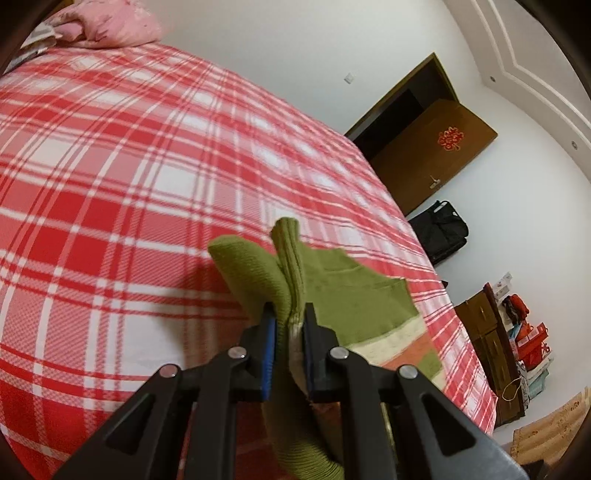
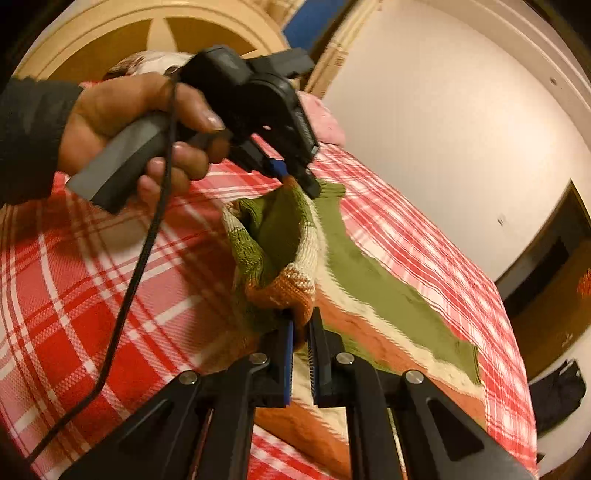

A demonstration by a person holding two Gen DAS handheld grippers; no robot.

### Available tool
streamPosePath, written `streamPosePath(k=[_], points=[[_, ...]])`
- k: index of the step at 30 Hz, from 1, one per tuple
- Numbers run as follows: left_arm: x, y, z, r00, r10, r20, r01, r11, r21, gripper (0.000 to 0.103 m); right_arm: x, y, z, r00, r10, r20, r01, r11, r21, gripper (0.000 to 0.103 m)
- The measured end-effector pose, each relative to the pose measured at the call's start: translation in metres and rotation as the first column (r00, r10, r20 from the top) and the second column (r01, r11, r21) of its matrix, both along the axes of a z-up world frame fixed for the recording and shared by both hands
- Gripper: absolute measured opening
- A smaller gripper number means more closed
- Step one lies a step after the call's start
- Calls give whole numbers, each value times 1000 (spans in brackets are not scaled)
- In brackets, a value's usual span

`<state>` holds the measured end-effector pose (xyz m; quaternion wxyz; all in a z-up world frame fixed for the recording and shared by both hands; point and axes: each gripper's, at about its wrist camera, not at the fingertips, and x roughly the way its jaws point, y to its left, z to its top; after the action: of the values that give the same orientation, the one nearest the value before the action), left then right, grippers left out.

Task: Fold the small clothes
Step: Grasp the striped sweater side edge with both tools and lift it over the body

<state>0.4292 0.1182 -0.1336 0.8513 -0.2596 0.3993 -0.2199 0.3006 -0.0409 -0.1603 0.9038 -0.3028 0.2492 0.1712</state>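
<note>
Green knit with cream and orange bands: the small sweater point(image 2: 369, 291) lies partly flat on the red plaid bedspread point(image 1: 110, 166), with one side lifted off it. I hold that lifted side at two points.

Left gripper point(image 1: 290, 332): jaws closed on a bunched green ribbed fold, fabric filling the gap between the pads. Right gripper point(image 2: 303, 332): jaws closed on the orange edge of the raised part; the knit sits pinched between the blue pads.

Key relation: the flat remainder of the sweater stretches away to the right of both claws, its long axis running diagonally from near the right claw out toward the far bed edge. The lifted flap hangs as a pouch between my two grips. I judge the fold must carry this flap rightward over the flat panel, both claws travelling together across that axis. The right claw is nearer the orange hem end; the left holds the green upper end.

View differences: the right wrist camera shows the left gripper point(image 2: 295, 173) from outside, with the person's left hand point(image 2: 140, 125) on its handle, and shows the sagging pouch. The left wrist camera shows neither, but gives the flat green panel's far outline and a pink pillow point(image 1: 110, 26) at the bed head.

Risk, my judgement: uneven travel would skew the fold.
</note>
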Motion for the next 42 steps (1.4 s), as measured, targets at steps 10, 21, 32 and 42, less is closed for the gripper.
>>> streamPosePath(k=[10,21,32,42], points=[[6,-57,38,998,-14,68,12,999,34,13,-12,-45,24,995,-83,54,78,994,77,6],[22,-139,69,988,-95,120,85,993,84,12,-16,-105,35,980,-190,52,179,970,167,6],[36,-215,71,976,-188,110,173,976,132,12,-16,-166,38,959,-281,-26,278,925,259,6],[50,-264,53,969,-240,61,226,958,174,12,-20,-204,29,941,-321,-107,338,893,297,6]])
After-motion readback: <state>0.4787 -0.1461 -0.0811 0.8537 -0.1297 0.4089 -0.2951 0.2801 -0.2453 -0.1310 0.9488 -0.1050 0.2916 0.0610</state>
